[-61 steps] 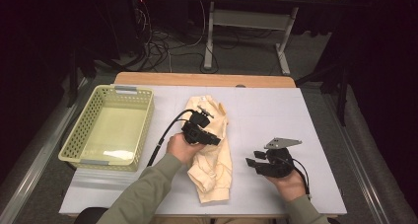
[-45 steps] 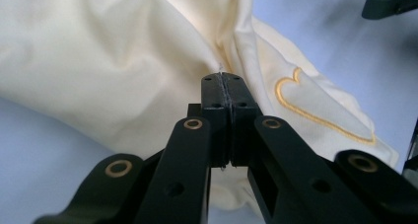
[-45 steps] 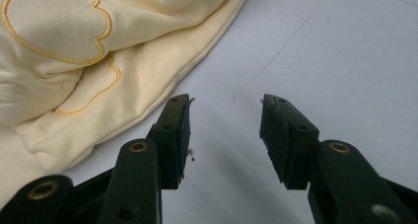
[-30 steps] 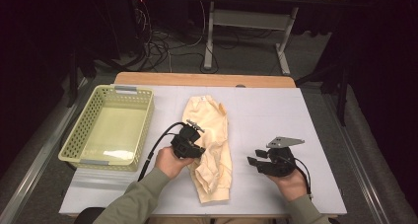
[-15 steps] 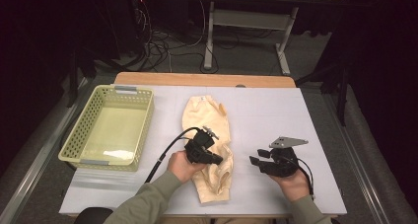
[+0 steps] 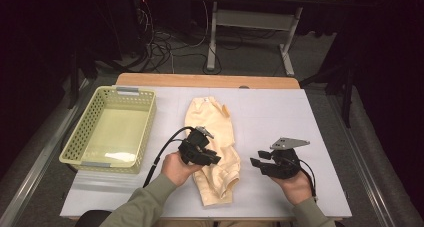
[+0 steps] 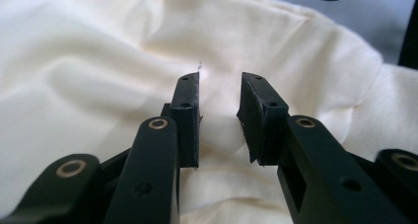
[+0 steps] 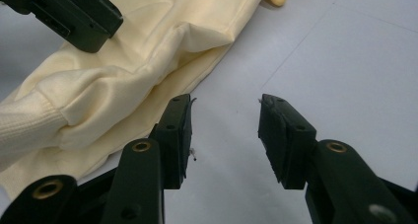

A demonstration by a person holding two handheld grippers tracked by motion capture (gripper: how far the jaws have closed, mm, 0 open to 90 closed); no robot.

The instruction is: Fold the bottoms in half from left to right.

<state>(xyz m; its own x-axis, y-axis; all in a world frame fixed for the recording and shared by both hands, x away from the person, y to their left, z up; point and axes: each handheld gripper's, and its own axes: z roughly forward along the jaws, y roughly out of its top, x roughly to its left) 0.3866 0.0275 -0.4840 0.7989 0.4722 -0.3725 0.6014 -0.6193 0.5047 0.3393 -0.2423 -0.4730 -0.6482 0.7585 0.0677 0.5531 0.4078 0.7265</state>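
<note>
Holding my left gripper [image 6: 212, 159] over the cream garment [image 6: 215, 137], jaws just opened, pads spread with cloth behind the gap and nothing pinched. In the left gripper view the fingertips [image 7: 190, 93] sit low over a soft ridge of fabric [image 7: 98, 86]; whether they brush it, hard to say from this angle. My right gripper [image 6: 256, 163] hangs over bare table [image 6: 310, 117] just beside the garment's right edge, jaws parted, empty.

Risk from here: closing on a thick bunch picks up two layers and drags the whole fold askew; closing too shallow lets the cloth slip out. Right jaws could snag the ribbed cuff [image 8: 24, 128] if swung in blind.

Garment lies mid-table, long and narrow, folded lengthwise, rumpled near me, flatter toward the far end with a small tab at the collar [image 6: 226, 109]. Basket [image 6: 82, 137], pale yellow, stands well apart at the left.
</note>
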